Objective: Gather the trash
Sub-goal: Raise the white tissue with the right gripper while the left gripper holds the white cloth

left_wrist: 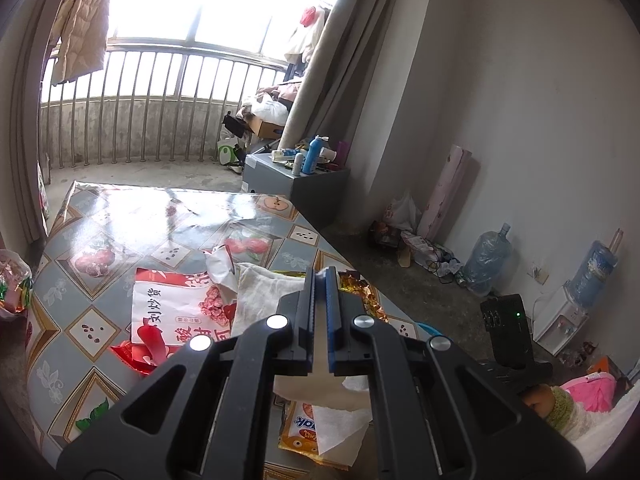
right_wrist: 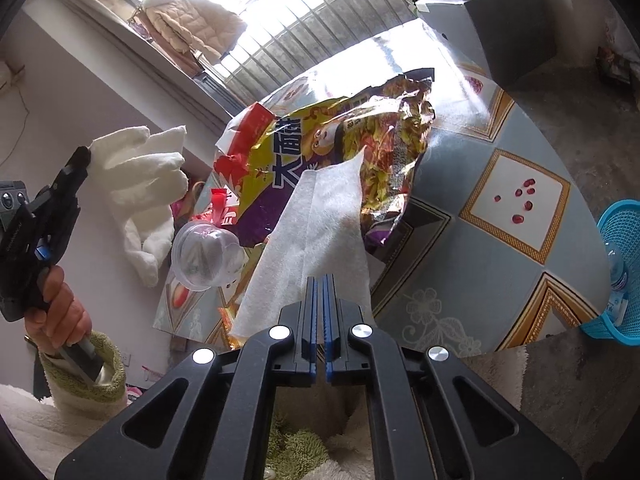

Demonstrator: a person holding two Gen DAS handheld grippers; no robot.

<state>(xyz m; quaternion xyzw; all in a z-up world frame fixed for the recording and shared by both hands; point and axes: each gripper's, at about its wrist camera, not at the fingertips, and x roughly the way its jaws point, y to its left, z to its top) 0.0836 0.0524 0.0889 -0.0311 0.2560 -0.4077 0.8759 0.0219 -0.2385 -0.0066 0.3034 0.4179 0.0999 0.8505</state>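
Observation:
My left gripper (left_wrist: 320,276) is shut on a white cloth glove (left_wrist: 264,292). In the right wrist view this glove (right_wrist: 140,184) hangs from the left gripper's tips (right_wrist: 82,158) above the table's left side. My right gripper (right_wrist: 320,280) is shut on the lower edge of a white paper napkin (right_wrist: 316,220), which stands up in front of it. Behind the napkin lies a yellow and purple snack bag (right_wrist: 340,140). A clear plastic cup (right_wrist: 204,256) lies on its side to the left. A red and white snack bag (left_wrist: 176,308) and a gold wrapper (left_wrist: 360,292) lie on the table.
The table (right_wrist: 516,200) has a glossy fruit-patterned cover. A blue mesh basket (right_wrist: 620,264) holding a plastic bottle stands on the floor by the table's right edge. A grey cabinet (left_wrist: 296,176) with bottles and water jugs (left_wrist: 488,256) stand along the wall.

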